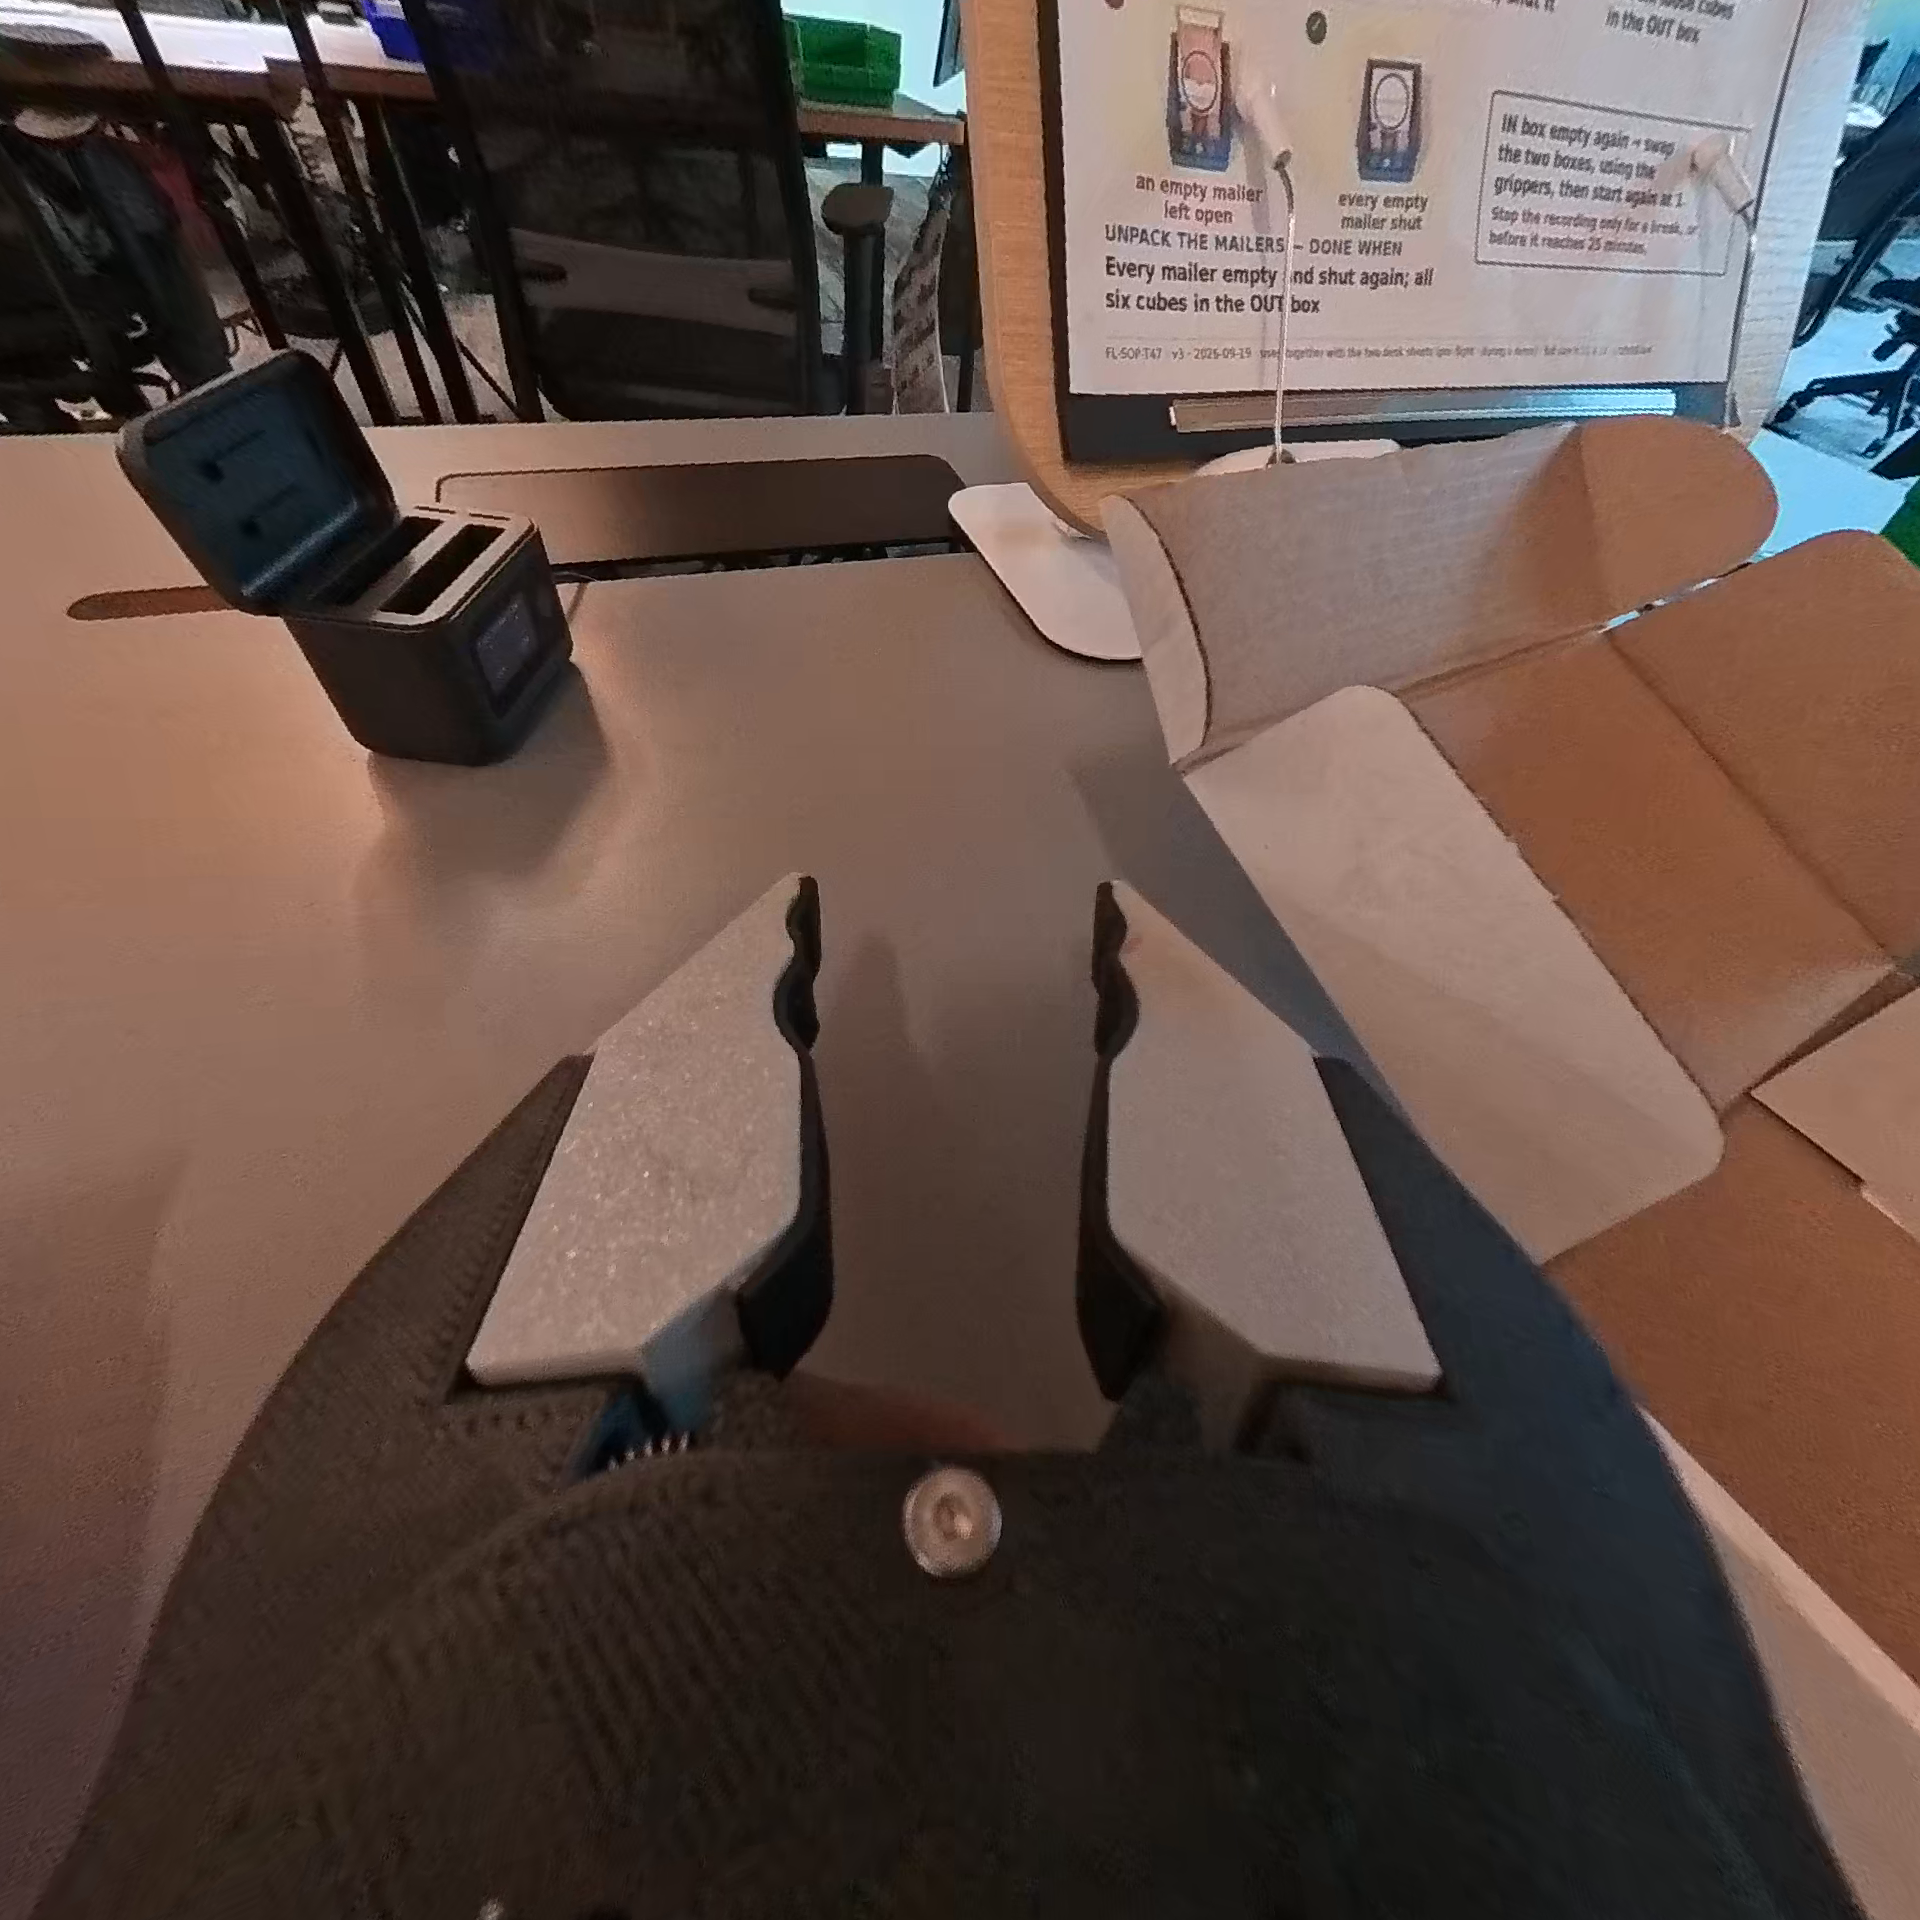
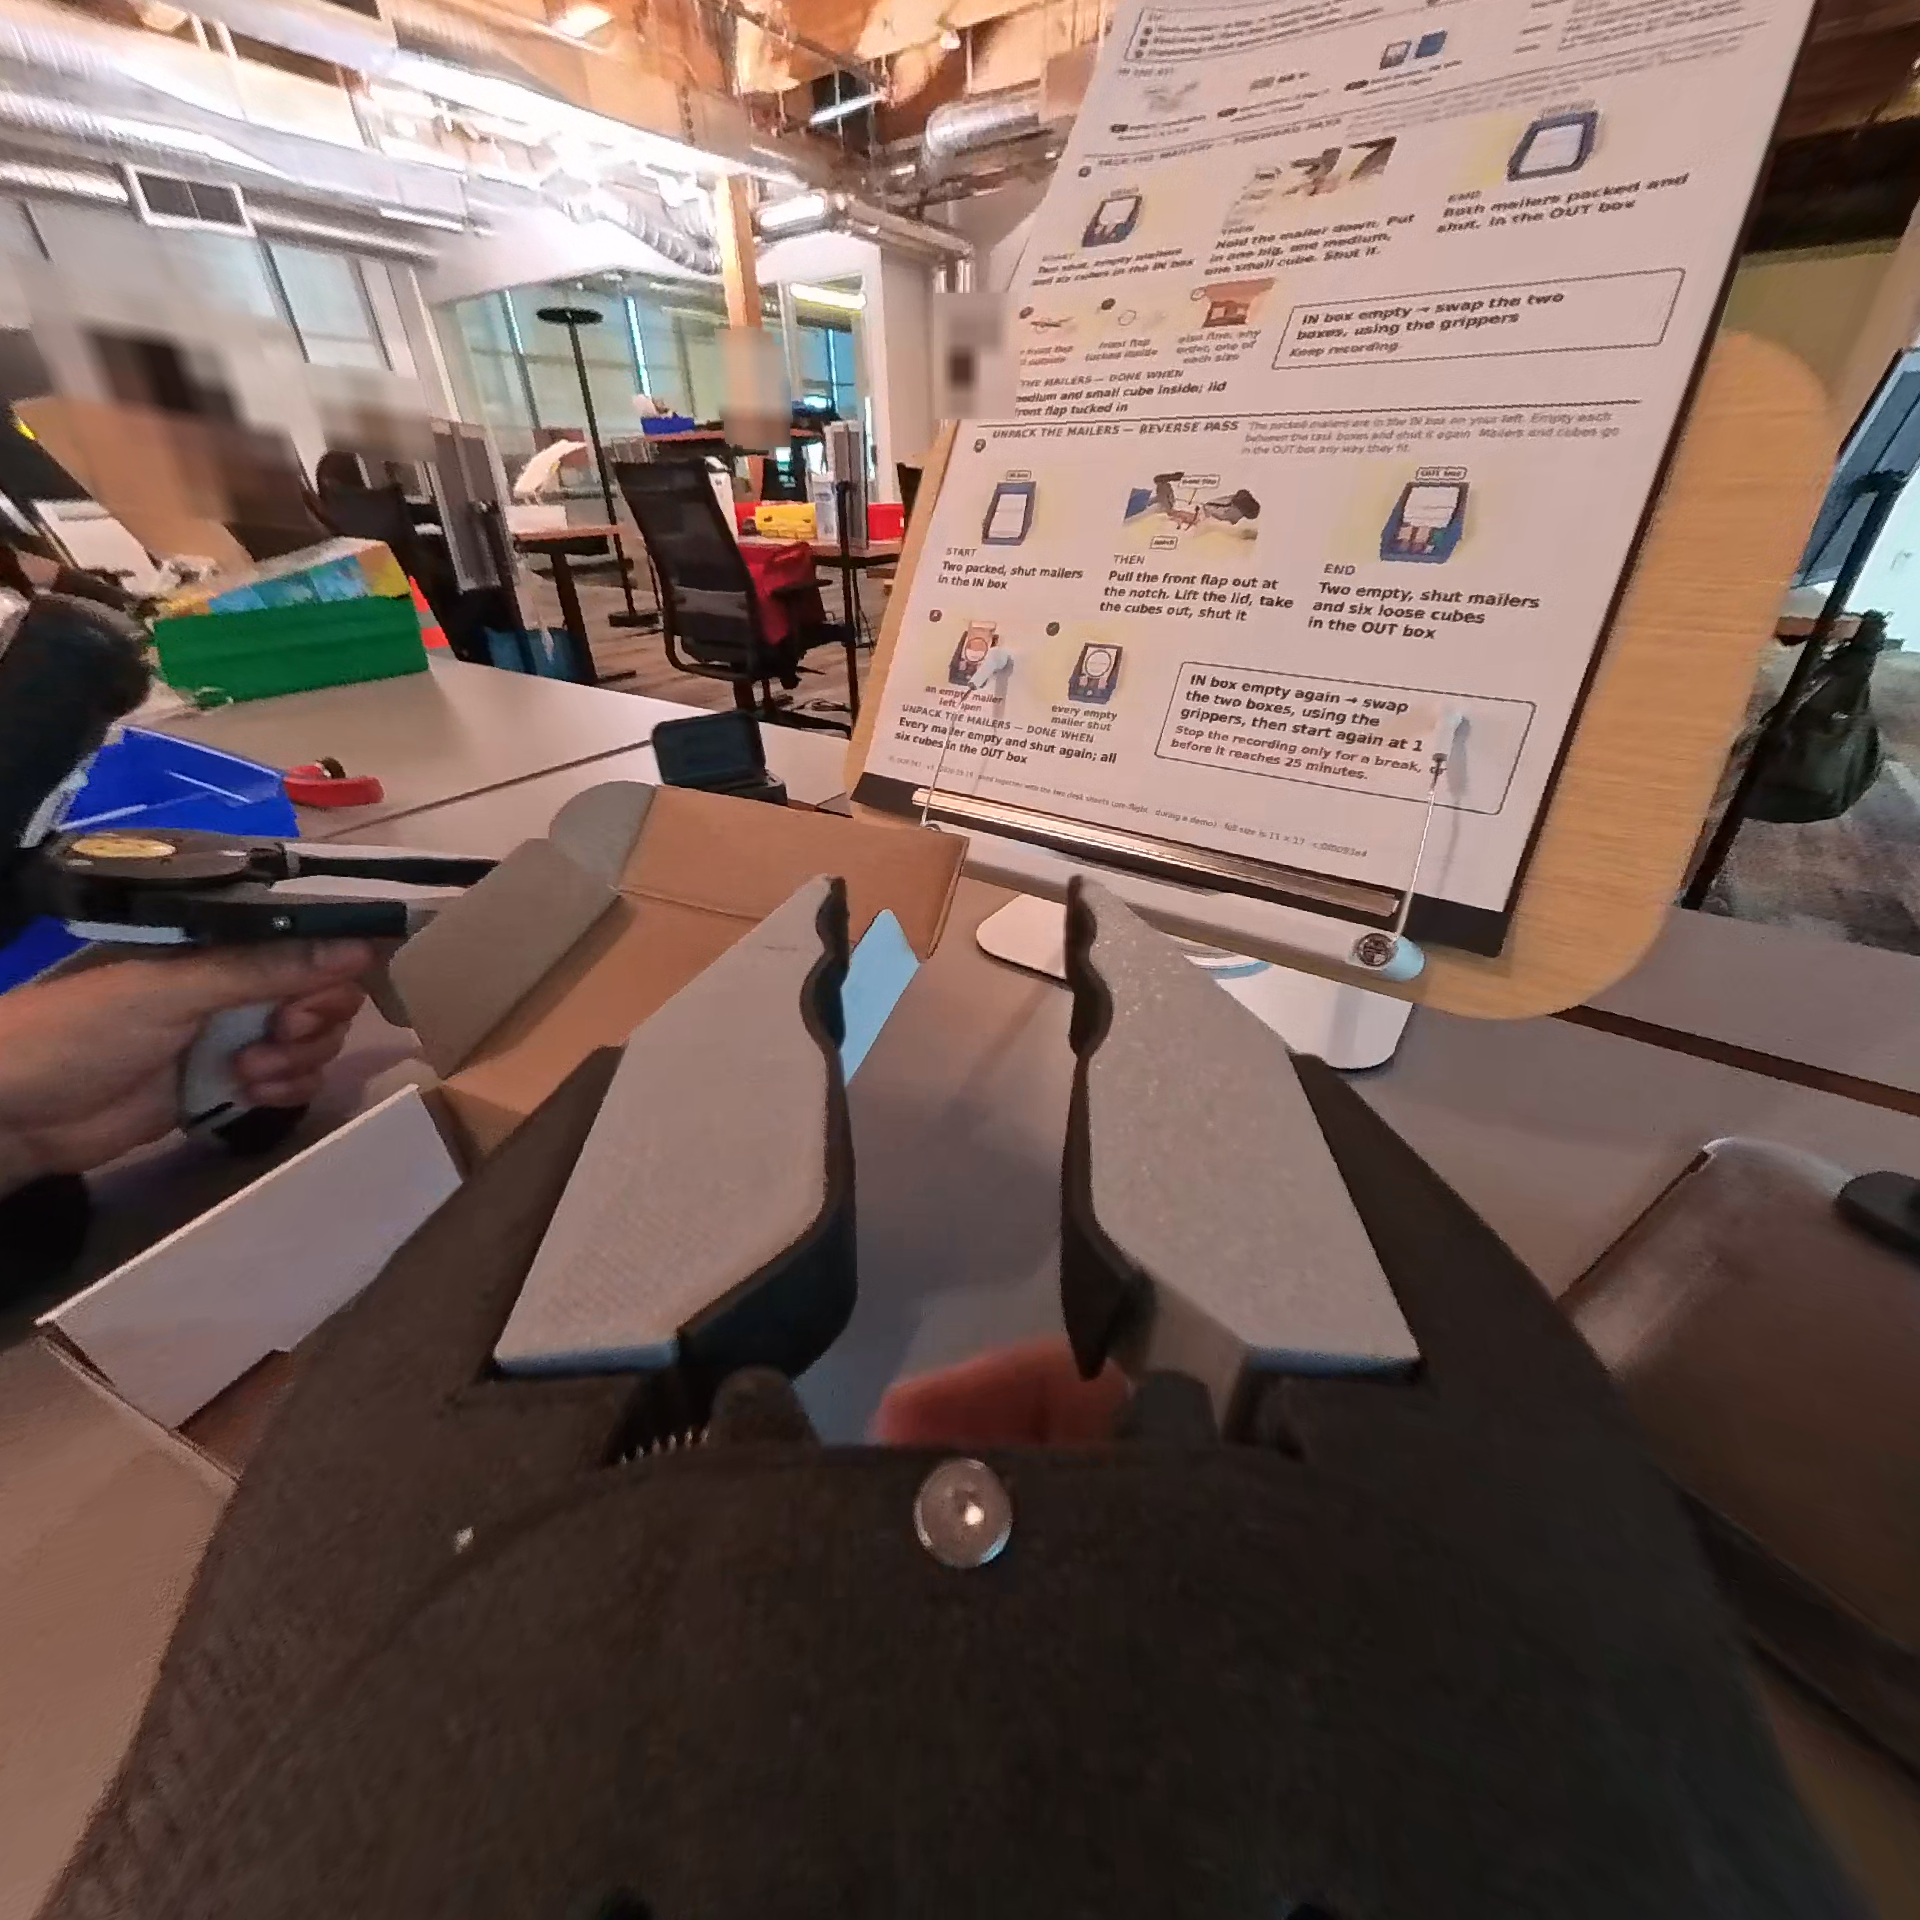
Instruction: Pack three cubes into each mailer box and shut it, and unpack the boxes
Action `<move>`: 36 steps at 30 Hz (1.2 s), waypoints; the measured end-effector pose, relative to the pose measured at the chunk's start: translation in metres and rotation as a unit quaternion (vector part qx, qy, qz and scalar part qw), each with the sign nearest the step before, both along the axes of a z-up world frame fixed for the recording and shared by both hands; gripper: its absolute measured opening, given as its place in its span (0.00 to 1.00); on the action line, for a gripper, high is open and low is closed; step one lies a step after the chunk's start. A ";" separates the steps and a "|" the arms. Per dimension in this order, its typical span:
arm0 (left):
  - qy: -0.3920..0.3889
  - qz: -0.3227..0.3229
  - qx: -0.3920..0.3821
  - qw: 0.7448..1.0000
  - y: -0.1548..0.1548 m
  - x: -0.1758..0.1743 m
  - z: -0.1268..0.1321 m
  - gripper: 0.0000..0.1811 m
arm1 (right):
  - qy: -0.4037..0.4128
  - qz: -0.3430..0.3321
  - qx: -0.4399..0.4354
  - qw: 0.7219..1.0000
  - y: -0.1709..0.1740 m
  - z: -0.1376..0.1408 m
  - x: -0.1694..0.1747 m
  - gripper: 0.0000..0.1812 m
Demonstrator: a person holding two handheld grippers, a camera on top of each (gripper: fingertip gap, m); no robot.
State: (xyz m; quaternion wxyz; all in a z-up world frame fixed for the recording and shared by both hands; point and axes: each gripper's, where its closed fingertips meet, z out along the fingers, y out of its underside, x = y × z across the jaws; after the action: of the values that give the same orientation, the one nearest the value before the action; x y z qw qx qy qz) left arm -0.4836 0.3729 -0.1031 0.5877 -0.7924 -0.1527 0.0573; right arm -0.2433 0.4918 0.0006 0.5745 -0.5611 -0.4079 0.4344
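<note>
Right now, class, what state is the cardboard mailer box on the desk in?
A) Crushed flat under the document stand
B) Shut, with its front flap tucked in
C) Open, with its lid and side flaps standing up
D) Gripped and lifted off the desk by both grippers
C: the mailer box lies open, its lid and side flaps raised, while the left gripper and right gripper are both open and hold nothing.

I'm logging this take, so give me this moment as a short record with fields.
left gripper: open, empty, over the grey table
right gripper: open, empty
white-and-brown cardboard mailer box: lid up, flaps spread
cubes: none in view
black flip-lid case: open, on the table, left of the mailer
instruction sheet on wooden stand: behind the mailer
</note>
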 end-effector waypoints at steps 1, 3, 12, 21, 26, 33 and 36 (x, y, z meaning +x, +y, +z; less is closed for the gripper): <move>0.000 -0.001 0.000 1.000 0.000 0.000 0.000 0.28 | -0.002 0.000 0.003 1.000 0.000 0.000 0.000 0.20; 0.000 -0.002 -0.001 1.000 0.000 0.001 0.000 0.28 | -0.004 0.000 0.003 1.000 -0.001 -0.001 -0.001 0.19; 0.000 -0.005 -0.003 1.000 0.001 0.002 -0.001 0.26 | -0.002 -0.014 -0.014 1.000 0.006 -0.002 0.000 0.28; 0.001 -0.005 -0.003 1.000 0.001 0.002 -0.001 0.25 | -0.006 -0.018 -0.007 1.000 0.006 -0.003 -0.001 0.28; 0.002 -0.006 -0.003 1.000 0.001 0.003 -0.001 0.25 | -0.007 -0.020 -0.005 1.000 0.005 -0.003 -0.001 0.28; 0.006 -0.007 -0.005 1.000 0.002 0.003 -0.001 0.25 | -0.010 -0.026 0.005 1.000 0.006 -0.003 -0.001 0.27; 0.012 -0.009 -0.008 1.000 0.002 0.004 -0.001 0.25 | -0.010 -0.028 0.007 1.000 0.006 -0.004 -0.001 0.27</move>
State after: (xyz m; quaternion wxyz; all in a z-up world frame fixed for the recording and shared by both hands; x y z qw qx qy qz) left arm -0.4792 0.3749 -0.1044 0.5840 -0.7974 -0.1385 0.0627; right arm -0.2445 0.4978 -0.0029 0.5860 -0.5728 -0.4010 0.4095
